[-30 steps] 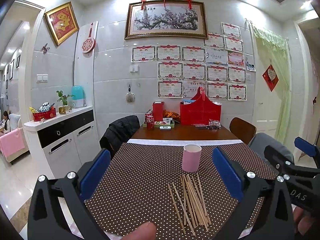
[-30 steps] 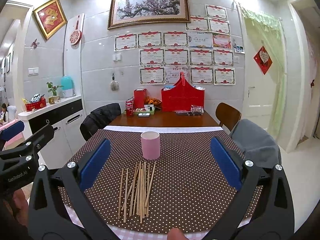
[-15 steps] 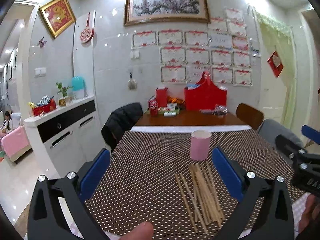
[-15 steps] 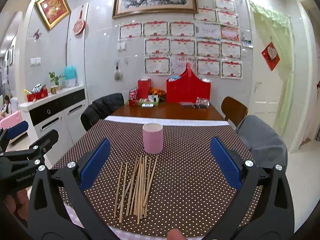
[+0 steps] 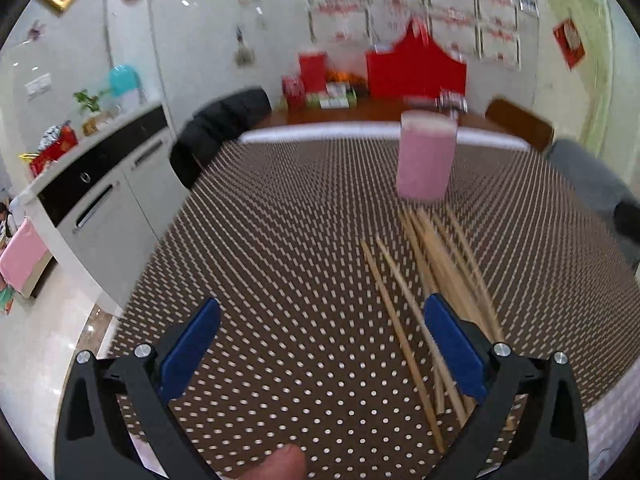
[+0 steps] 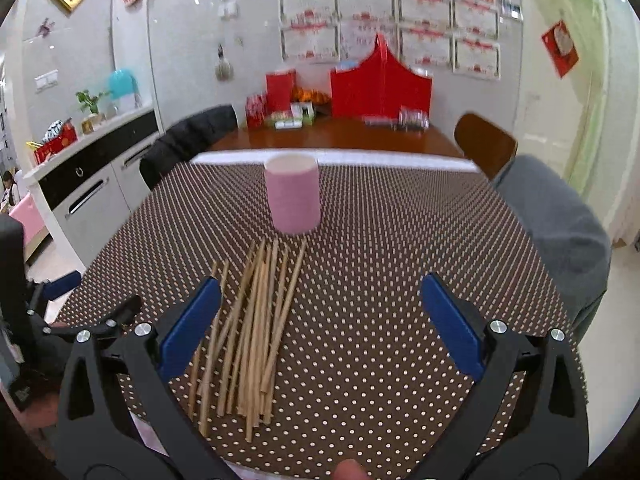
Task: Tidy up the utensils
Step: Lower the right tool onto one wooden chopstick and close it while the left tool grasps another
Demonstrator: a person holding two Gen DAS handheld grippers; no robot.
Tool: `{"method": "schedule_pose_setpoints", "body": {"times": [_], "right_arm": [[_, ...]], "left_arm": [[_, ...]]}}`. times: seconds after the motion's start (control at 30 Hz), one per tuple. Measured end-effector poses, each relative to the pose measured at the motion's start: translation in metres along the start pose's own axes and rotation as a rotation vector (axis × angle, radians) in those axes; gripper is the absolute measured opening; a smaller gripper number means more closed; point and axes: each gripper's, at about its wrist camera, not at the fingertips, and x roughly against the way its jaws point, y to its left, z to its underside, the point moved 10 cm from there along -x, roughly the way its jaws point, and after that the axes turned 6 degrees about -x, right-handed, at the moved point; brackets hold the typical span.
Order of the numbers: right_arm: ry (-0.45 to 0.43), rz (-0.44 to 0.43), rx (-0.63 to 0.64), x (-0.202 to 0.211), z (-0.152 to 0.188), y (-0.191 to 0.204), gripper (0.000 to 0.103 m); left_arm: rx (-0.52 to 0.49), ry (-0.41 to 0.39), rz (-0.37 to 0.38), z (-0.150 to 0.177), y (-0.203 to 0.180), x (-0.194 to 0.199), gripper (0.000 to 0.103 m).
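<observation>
Several wooden chopsticks (image 6: 252,332) lie in a loose bundle on the brown dotted tablecloth (image 6: 380,280), just in front of an upright pink cup (image 6: 294,196). My right gripper (image 6: 316,328) hovers open above the cloth, its left blue pad over the bundle's left side. In the left wrist view the chopsticks (image 5: 432,280) fan out to the right, below the pink cup (image 5: 426,158). My left gripper (image 5: 320,348) is open and empty, its right pad covering part of the bundle.
Red boxes (image 6: 380,84) and a can crowd the far end of the wooden table. Chairs with a black jacket (image 6: 188,140) and a grey cover (image 6: 556,224) flank the table. A white sideboard (image 6: 88,176) stands at left.
Both grippers have dropped and tilted down toward the table, moving closer to the chopsticks and cup. Both stay open. The chopsticks and cup have not moved.
</observation>
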Motion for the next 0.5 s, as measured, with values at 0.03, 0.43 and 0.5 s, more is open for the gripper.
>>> {"method": "schedule_pose_setpoints", "body": {"times": [0.03, 0.43, 0.5], "right_arm": [[0.013, 0.001, -0.002, -0.005, 0.002, -0.002, 0.097], [0.345, -0.110, 0.021, -0.108, 0.048, 0.005, 0.097], [0.366, -0.099, 0.045, -0.117, 0.052, 0.008, 0.093]], "left_arm": [[-0.008, 0.035, 0.005, 0.006, -0.004, -0.013, 0.099], [-0.011, 0.220, 0.052, 0.031, -0.021, -0.086, 0.099], [-0.006, 0.222, 0.064, 0.029, -0.023, -0.088, 0.099]]}}
